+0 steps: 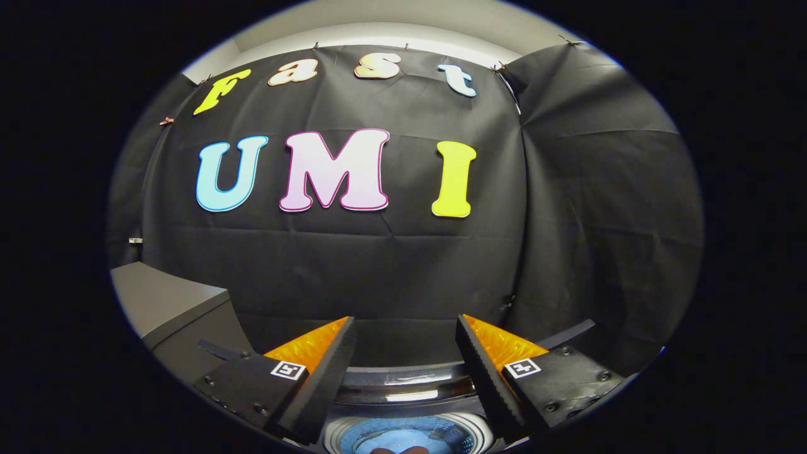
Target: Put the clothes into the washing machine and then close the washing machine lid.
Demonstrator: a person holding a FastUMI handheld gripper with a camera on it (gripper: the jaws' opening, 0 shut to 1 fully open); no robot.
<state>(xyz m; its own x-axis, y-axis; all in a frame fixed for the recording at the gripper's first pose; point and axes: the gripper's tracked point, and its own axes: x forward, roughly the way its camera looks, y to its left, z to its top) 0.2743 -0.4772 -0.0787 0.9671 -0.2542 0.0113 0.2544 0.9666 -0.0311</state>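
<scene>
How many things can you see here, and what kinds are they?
Washing machine, lid up, drum in view below the gripper: 1
Grey cabinet beside the machine: 1
Gripper, open, nothing between its fingers: 1
Total: 3

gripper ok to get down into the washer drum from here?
Probably yes. The gripper is open and holds nothing; the washer drum lies uncovered just below, between the fingers, with nothing seen blocking the way down.
</scene>
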